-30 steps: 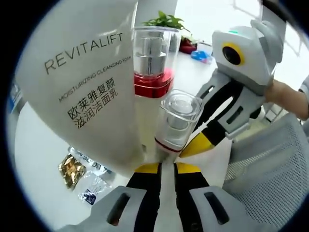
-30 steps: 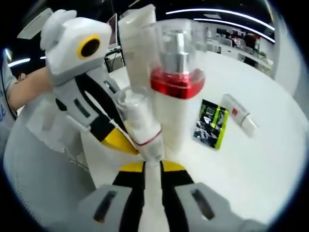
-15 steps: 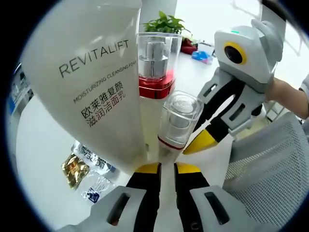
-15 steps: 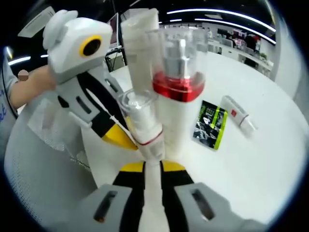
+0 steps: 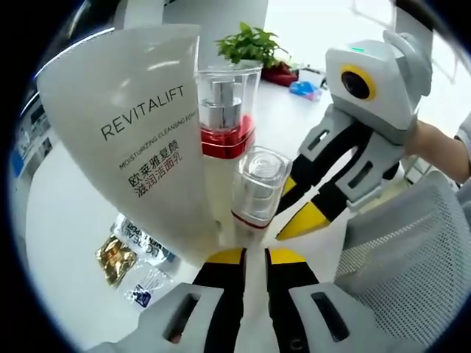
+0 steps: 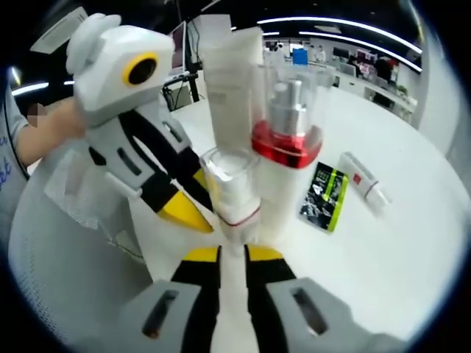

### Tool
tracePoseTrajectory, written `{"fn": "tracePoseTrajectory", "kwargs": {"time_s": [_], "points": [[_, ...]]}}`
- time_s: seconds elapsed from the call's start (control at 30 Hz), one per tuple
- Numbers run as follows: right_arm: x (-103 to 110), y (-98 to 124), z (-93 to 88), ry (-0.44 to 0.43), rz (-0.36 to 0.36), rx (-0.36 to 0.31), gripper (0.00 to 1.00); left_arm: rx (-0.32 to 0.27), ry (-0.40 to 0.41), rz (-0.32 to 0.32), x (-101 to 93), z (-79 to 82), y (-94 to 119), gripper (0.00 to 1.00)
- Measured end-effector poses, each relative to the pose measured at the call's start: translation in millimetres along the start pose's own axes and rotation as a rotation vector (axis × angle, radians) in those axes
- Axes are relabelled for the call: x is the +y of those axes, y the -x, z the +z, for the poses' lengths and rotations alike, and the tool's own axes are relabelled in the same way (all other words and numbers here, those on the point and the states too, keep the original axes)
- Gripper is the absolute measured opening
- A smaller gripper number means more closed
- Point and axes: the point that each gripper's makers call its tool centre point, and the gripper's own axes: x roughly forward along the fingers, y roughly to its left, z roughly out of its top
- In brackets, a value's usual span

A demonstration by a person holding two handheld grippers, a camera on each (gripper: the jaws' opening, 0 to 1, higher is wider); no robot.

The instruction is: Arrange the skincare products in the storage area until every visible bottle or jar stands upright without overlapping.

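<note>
Three products stand close together on the white table [image 5: 66, 220]. They are a big white REVITALIFT tube [image 5: 140, 140] [image 6: 232, 81], a tall pump bottle [image 5: 224, 125] [image 6: 287, 140] with a red band and clear cap, and a small clear-capped bottle [image 5: 257, 187] [image 6: 232, 187] with a thin red ring. The small bottle stands about upright in front of the other two. My left gripper [image 5: 255, 257] [image 6: 190, 206] and right gripper [image 6: 233, 256] [image 5: 294, 213] meet its foot from opposite sides. Both have their jaws drawn close, with only a narrow gap.
Foil sachets [image 5: 129, 257] lie left of the tube. A green-black sachet [image 6: 324, 193] and a small lying tube [image 6: 362, 178] rest on the far side. White mesh [image 5: 412, 250] [image 6: 59, 243] borders the table. A potted plant [image 5: 250, 44] stands behind. A person's hand [image 5: 434, 143] holds the right gripper.
The small bottle has gone from leaning to about upright. Both cameras have pulled back a little, so the tube and pump bottle look smaller. The jaw gaps look the same.
</note>
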Motion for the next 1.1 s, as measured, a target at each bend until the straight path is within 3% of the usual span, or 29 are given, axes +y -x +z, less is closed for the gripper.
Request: {"fn": "tracePoseTrajectory", "kwargs": {"time_s": [0.4,0.7,0.93,1.1], "points": [[0,4,4.6,0.014,-0.014,-0.002,0.12,-0.008,-0.011,-0.009,-2.7,2.5,0,0.07],[-3,18,6.3,0.006,-0.047,-0.012,0.14,-0.005,-0.017,0.022,3.4,-0.8,12,0.09],[-5,32,12.7,-0.009,-0.087,-0.033,0.22,-0.035,-0.002,0.057,7.5,2.3,30,0.15],[-4,42,20.2,-0.02,-0.115,-0.055,0.27,-0.039,-0.007,0.109,17.5,0.1,47,0.25]]}}
